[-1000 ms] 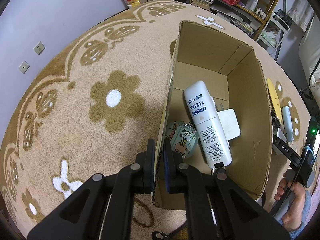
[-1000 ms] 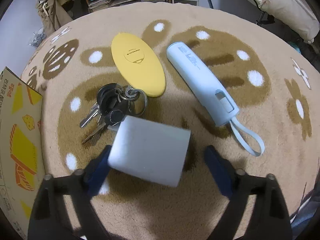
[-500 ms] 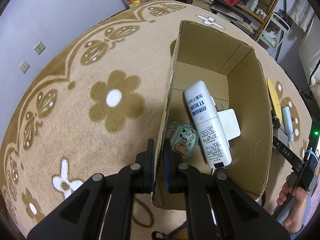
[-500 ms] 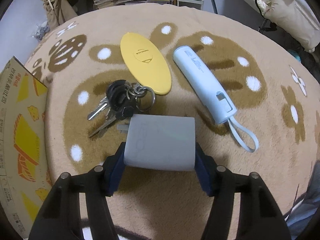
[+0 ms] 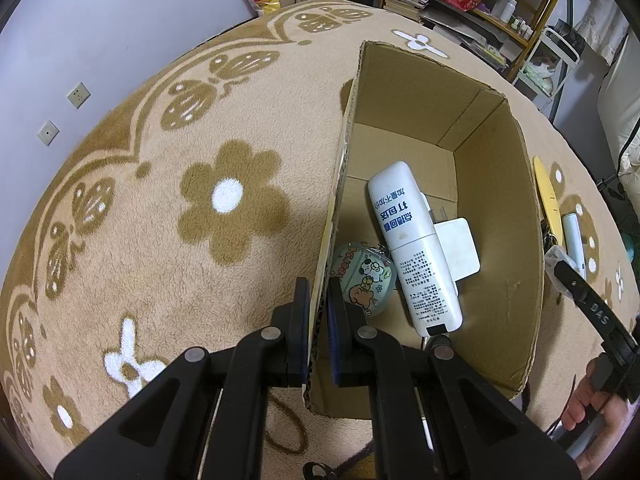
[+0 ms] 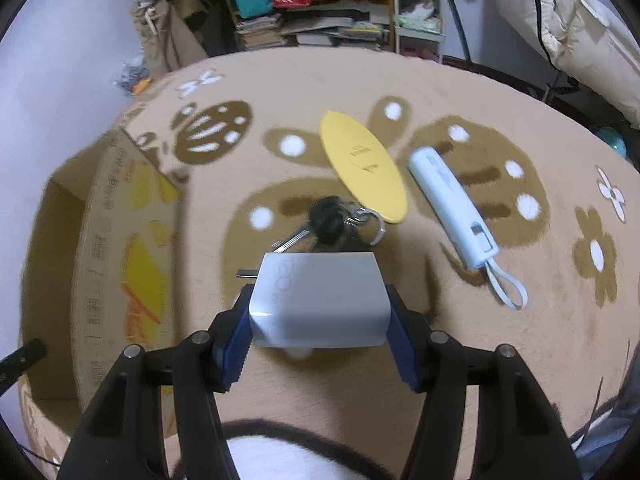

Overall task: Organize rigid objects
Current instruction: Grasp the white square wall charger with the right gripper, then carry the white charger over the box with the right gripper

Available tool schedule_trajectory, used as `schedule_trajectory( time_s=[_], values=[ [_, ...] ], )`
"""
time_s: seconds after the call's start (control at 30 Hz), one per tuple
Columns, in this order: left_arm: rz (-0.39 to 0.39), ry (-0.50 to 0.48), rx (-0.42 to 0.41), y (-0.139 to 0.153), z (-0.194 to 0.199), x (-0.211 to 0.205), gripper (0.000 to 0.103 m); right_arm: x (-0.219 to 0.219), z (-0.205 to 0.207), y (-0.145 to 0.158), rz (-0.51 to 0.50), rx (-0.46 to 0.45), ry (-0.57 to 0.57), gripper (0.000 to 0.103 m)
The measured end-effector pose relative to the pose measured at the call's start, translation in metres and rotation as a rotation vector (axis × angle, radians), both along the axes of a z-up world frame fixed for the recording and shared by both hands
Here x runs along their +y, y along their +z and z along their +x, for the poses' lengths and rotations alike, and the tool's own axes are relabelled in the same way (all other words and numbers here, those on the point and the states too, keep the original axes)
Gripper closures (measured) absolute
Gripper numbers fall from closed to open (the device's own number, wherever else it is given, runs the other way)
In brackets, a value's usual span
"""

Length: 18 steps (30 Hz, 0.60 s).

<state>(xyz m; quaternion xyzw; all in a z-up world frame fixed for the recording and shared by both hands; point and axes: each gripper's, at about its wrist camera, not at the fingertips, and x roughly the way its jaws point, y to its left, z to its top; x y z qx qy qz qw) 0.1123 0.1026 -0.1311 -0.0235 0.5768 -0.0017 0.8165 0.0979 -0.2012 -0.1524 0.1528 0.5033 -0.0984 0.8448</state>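
The left gripper (image 5: 319,312) was clamped tight on the box (image 5: 496,216) wall, one finger outside, one inside. In the box lay a white bottle (image 5: 416,252), a white charger (image 5: 460,252) at its 3 o'clock and a cartoon pouch (image 5: 362,280) at its 8 o'clock. The right gripper (image 6: 318,316) was closed on a white adapter (image 6: 320,300). Keys (image 6: 332,222) lay at the adapter's 12 o'clock, a yellow oval (image 6: 364,168) at 1 o'clock, a blue stick (image 6: 452,204) at 2 o'clock, all on the rug (image 6: 400,88).
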Motion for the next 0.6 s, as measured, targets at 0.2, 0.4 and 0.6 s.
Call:
schedule_trajectory(
  time_s=[0.2,0.4,0.6],
  values=[
    [0.003,0.000,0.000,0.000,0.000,0.000,0.095,0.014,0.000,0.025,0.015,-0.071,0.057,0.038],
    [0.017,-0.006,-0.002,0.000,0.000,-0.002,0.095,0.034,0.009,0.048,0.034,-0.134,0.128,0.038],
    [0.024,-0.008,-0.004,0.000,0.000,-0.003,0.096,0.057,0.026,0.076,0.056,-0.203,0.219,0.038]
  ],
)
